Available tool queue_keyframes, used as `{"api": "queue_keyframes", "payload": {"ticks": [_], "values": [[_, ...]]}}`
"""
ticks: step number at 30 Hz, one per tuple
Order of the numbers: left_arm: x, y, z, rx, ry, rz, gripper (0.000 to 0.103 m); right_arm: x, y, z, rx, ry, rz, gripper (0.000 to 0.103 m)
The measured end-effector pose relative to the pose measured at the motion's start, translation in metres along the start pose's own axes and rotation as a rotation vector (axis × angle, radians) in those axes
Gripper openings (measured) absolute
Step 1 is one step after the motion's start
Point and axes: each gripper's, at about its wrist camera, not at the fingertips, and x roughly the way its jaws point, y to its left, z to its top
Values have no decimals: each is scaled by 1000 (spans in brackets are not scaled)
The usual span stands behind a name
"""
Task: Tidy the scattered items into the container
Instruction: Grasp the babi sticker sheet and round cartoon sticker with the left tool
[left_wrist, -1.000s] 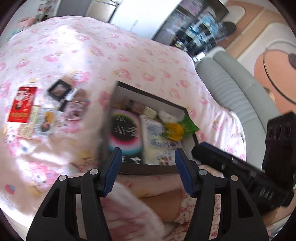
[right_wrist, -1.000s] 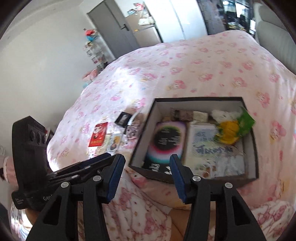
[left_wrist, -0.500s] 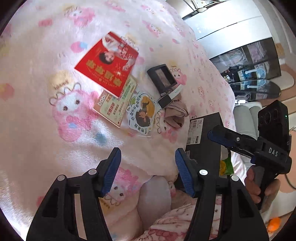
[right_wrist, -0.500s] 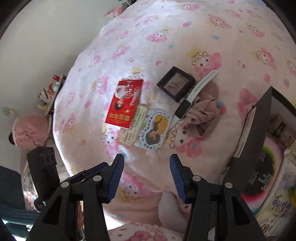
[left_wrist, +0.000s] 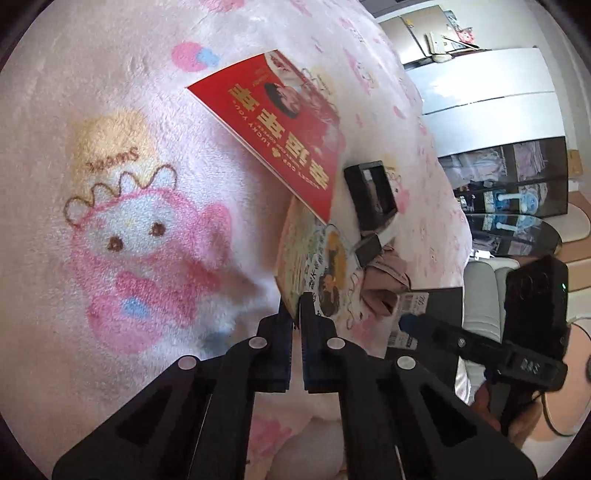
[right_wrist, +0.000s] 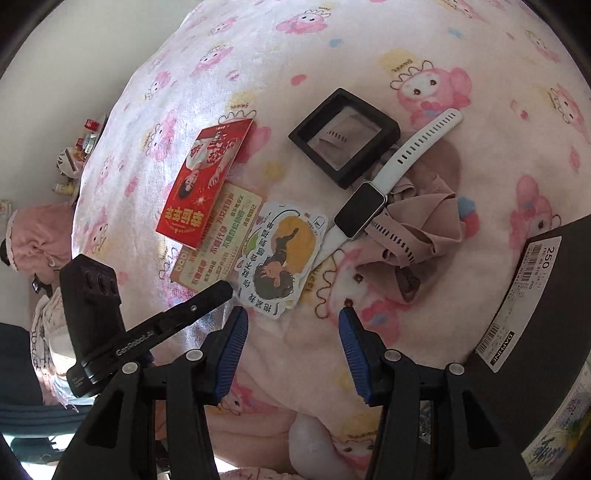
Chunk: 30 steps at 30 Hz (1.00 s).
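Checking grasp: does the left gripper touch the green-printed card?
Touching. Left wrist view: left gripper fingertips pinch the green-printed card edge.

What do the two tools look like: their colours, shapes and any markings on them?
Both are black plastic. The right tool has two angular arms with silver rivets and ribbed blue pads. The left tool has the same build; seen from the right wrist camera, its body carries white "GenRobot.AI" lettering and a boxy black camera block.

On your bed, the booklet overlaps the card; the sticker lies beside it, the watch on the cloth, the box rightmost.
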Motion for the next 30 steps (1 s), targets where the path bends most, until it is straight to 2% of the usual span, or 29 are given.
{"api": "queue_keyframes", "payload": {"ticks": [4,5,6,8,11,12,13,14,15,17,18,19,20,21,23,25,27,29,30], "values": [[-23,4,-11,55,50,69,4,-4,14,9,-100,9,-32,47],[-29,9,-11,39,34,86,12,0,20,14,-123,22,-30,47],[-35,15,-11,12,11,107,24,5,25,19,-144,42,-31,47],[-38,27,-13,-38,-17,141,35,20,39,30,-194,79,-34,47],[-25,35,-31,-59,13,121,35,54,61,40,-274,146,-47,47],[-22,35,-34,-58,-1,123,33,64,65,42,-293,162,-61,47],[-22,34,-35,-52,-20,138,30,73,68,44,-310,173,-77,47],[-22,33,-32,-46,-37,152,20,82,69,46,-315,178,-84,47],[-25,33,-29,-47,-68,164,16,90,67,47,-303,200,-74,47],[-42,36,-20,-46,-137,207,16,95,66,41,-284,248,-16,41],[-49,35,-17,-38,-170,229,16,91,69,35,-314,254,12,37],[-56,38,-11,-33,-180,242,16,87,73,27,-347,273,55,35],[-57,41,-11,-32,-168,249,22,83,76,20,-370,297,92,35],[-54,44,-10,-37,-139,246,33,79,79,15,-389,301,88,35],[-45,51,-10,-33,-105,258,36,74,83,15,-404,269,27,35],[-40,44,-12,-13,-104,279,33,78,85,22,-384,257,22,35],[-37,34,-10,4,-93,251,27,91,89,28,-370,286,26,35],[-44,21,-11,31,-103,269,26,104,94,28,-372,316,0,36],[-48,12,-10,52,-111,276,22,103,94,28,-366,308,2,36]]}}
